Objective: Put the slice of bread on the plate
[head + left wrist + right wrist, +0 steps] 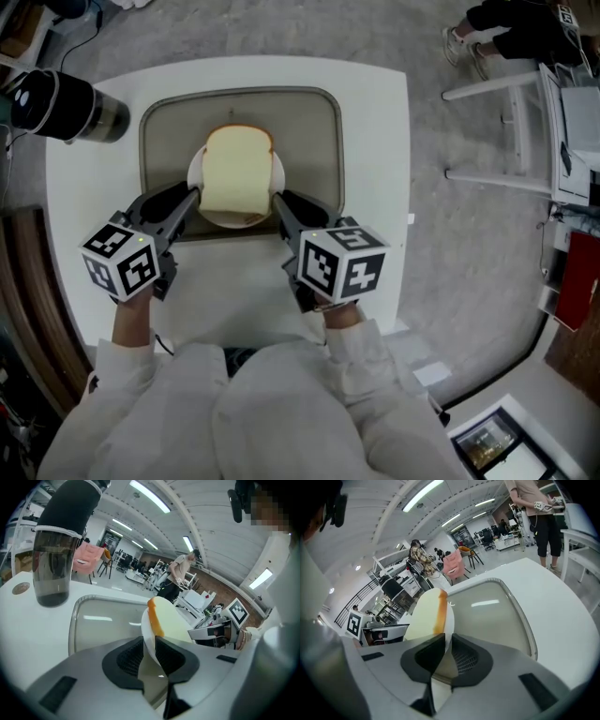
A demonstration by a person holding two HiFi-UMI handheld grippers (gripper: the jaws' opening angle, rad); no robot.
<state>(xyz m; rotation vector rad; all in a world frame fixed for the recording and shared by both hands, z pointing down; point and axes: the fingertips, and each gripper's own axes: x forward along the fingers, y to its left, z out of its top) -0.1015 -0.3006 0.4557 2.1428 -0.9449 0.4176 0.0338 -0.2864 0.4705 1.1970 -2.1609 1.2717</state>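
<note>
Pinched between the jaws of the right gripper point(445, 641): rim of a white plate point(449, 620). On the plate, bread point(423, 616), orange crust along its right edge. Beneath, a beige tray point(497, 616) on a white table point(562, 616). Far behind, a standing person point(534, 513) and a pink chair point(453, 564).

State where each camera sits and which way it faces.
Head view: on the person's head, looking steeply down at the tray; sleeves, left gripper, right gripper show.
Left gripper view: rides the left gripper, looking forward-inward along jaws shut on the plate rim.
Right gripper view: rides the right gripper, mirrored, jaws on the opposite rim.
All share the bread slice.
</note>
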